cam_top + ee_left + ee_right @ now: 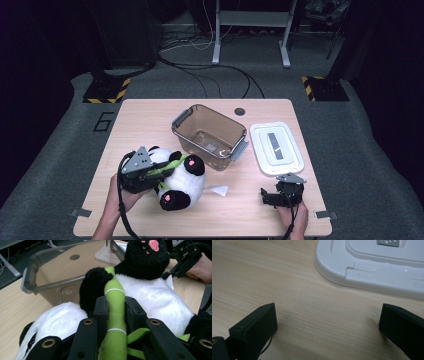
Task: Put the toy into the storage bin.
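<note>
panda toy pinched by its green stalk beside the open bin

panda toy [182, 177] lies at the near left of the table [150, 117], just short of the clear plastic bin [210, 135] and close beside it. the left gripper [152, 172] has its jaws clamped on the green bamboo stalk [114, 315] sewn across the toy's front; in the left gripper view the stalk runs straight up between the two black jaws, squeezed thin there. that looks like a sensible hold: the stalk is narrow and firm enough to pinch, where the round white body would be too wide and soft for the jaws.

the bin stands open and empty, its white lid [276, 148] lying flat on the table to the right, apart from it, which leaves the mouth free for the toy to go in from above, by my judgement.

the right gripper [281, 196] sits low at the near right corner, just short of the lid, its jaws spread wide over bare wood and holding nothing. it seems parked there within easy reach of the lid.

the toy's long axis runs roughly from the left gripper down towards the near edge, with a black foot and its pink sole [169, 198] at the near end. a white tag [217, 190] sticks out to its right on the table.
</note>
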{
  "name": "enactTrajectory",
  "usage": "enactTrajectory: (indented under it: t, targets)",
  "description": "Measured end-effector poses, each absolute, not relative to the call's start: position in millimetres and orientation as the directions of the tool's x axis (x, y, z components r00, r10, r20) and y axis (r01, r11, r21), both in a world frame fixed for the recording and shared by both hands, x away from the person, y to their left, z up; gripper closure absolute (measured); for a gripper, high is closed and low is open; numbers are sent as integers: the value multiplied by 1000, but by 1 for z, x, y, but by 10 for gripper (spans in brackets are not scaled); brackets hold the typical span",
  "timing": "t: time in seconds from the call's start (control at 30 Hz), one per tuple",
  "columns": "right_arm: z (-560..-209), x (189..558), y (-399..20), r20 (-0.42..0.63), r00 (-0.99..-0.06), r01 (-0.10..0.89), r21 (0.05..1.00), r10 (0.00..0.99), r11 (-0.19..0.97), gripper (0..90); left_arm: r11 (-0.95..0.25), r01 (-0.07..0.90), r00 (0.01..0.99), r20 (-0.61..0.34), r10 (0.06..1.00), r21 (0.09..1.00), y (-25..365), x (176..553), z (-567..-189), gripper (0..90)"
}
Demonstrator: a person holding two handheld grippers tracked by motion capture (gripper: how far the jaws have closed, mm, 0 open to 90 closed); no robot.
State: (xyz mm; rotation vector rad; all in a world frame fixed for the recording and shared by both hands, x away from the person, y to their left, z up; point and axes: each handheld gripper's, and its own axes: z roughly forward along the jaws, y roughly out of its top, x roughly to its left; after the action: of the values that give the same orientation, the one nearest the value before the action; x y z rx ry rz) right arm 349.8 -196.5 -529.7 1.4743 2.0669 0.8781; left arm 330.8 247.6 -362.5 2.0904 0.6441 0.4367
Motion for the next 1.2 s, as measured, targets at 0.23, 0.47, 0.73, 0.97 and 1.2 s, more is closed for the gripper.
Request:
enactTrajectory:
  t: [0.23, 0.47, 0.73, 0.97, 1.2]
  targets:
    - [-530, 350, -196, 3, -326, 658, 719, 945, 225, 9, -483, 253, 811, 88, 578, 838, 244, 334, -347, 733]
    - [-530, 350, -196, 2, -326, 658, 718, 945, 225, 9, -485, 234, 811, 106, 576, 843, 244, 339, -332, 733]
    - [-530, 350, -196, 2, -326, 658, 719, 945, 225, 8, -487, 214, 806, 129, 578, 847, 243, 347, -317, 733]
    - [-530, 350, -196, 1, -325, 658, 718, 946, 225, 8, -491, 202, 805, 141, 576, 848, 241, 360, -304, 733]
    - [-530, 350, -196, 1, -325, 658, 718, 946, 225, 8, -489, 190, 809, 147, 569, 851, 235, 370, -292, 733]
